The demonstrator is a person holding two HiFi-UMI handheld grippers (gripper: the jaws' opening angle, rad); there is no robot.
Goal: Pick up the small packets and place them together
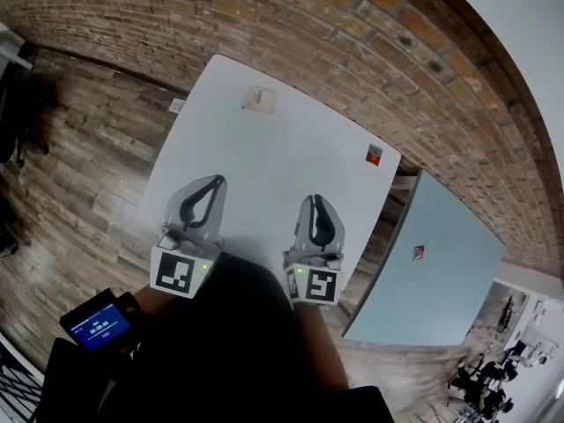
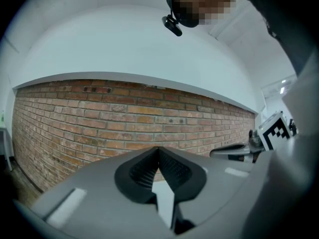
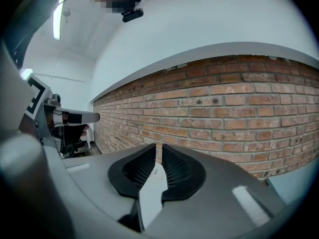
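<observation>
Both grippers hover empty over the near edge of the white table (image 1: 291, 161), so the step in hand looks like the first reach. The left gripper (image 1: 214, 183) has its jaws closed tip to tip on nothing. The right gripper (image 1: 315, 201) shows only a slim slit between its jaws, also with nothing in it. A pale packet (image 1: 259, 100) lies flat near the far left corner, and a red packet (image 1: 374, 154) sits at the right edge, well apart from it. Another red packet (image 1: 419, 252) lies on the neighbouring blue-grey table (image 1: 441, 280). Each gripper should probably open wide before arriving, come in low and pinch a packet by its edge, since flat packets offer little to grip.
</observation>
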